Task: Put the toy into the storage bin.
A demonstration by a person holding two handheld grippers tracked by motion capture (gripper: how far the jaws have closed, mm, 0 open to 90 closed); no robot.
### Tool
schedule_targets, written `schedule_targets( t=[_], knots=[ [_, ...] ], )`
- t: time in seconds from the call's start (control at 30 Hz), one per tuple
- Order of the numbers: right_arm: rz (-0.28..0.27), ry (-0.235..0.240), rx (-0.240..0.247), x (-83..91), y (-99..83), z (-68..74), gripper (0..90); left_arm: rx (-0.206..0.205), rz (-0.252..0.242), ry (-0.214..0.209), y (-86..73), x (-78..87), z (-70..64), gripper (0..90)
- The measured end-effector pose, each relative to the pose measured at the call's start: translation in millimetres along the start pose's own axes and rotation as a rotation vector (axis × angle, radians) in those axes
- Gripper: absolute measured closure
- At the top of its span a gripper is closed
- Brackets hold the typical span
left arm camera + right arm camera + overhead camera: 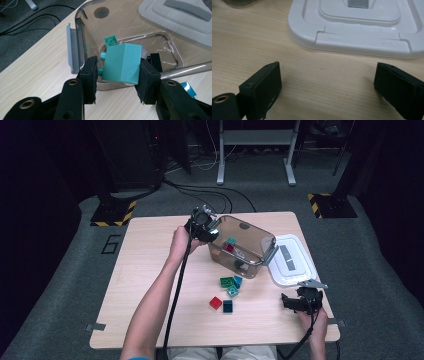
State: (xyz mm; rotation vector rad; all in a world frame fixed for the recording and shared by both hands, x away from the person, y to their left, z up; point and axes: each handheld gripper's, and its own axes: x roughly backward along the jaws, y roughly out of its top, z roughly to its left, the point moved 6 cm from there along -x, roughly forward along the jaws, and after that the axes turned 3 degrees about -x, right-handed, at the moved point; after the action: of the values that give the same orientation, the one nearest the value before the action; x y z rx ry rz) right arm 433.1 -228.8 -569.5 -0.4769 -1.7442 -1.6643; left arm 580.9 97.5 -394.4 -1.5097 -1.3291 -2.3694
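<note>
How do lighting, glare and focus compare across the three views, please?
High view: the table is evenly lit while the room behind falls dark, and small blocks look soft. Left gripper view: the teal block is sharp, with glare streaks on the clear bin wall. Right gripper view: the white lid shows a small highlight, and the near pads are slightly blurred.

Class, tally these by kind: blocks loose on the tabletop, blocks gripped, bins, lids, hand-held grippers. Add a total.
Loose blocks: 5
Gripped block: 1
Clear bin: 1
White lid: 1
Hand-held grippers, left and right: 2
Total: 10
</note>
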Motion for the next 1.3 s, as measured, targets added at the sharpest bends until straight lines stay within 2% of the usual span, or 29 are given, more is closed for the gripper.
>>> schedule_targets(
  t=[0.37, 0.47, 0.5, 0.57, 0.7, 0.8, 1.0, 1.3],
  knots=[
    [0.000, 0.004, 0.003, 0.0, 0.0, 0.3, 7.2, -0.009, 0.038, -0.007, 10.4, -20.4, -3.6, 56.4],
    [0.000, 0.005, 0.003, 0.1, 0.0, 0.4, 7.2, 0.000, 0.056, -0.004, 10.9, -27.4, -3.2, 56.0],
    [0.000, 0.005, 0.003, 0.1, 0.0, 0.4, 7.2, 0.007, 0.060, -0.007, 10.4, -29.5, -3.2, 53.6],
    [0.000, 0.007, 0.003, 0.1, 0.0, 0.4, 7.3, 0.023, 0.068, -0.009, 8.9, -30.8, -3.0, 40.4],
    [0.000, 0.008, 0.004, 0.1, 0.0, 0.6, 7.4, 0.040, 0.042, -0.020, 5.0, -23.0, -3.8, 25.2],
    [0.000, 0.008, 0.004, 0.1, -0.1, 0.6, 7.4, 0.035, 0.030, -0.012, 0.2, -14.6, -5.5, 19.5],
    [0.000, 0.009, 0.005, 0.1, 0.0, 0.6, 7.4, 0.020, 0.008, -0.012, -14.8, 1.4, -12.0, 15.4],
    [0.000, 0.009, 0.005, 0.1, 0.0, 0.6, 7.4, 0.016, 0.001, -0.015, -38.9, 12.2, -22.7, 12.6]
  ],
)
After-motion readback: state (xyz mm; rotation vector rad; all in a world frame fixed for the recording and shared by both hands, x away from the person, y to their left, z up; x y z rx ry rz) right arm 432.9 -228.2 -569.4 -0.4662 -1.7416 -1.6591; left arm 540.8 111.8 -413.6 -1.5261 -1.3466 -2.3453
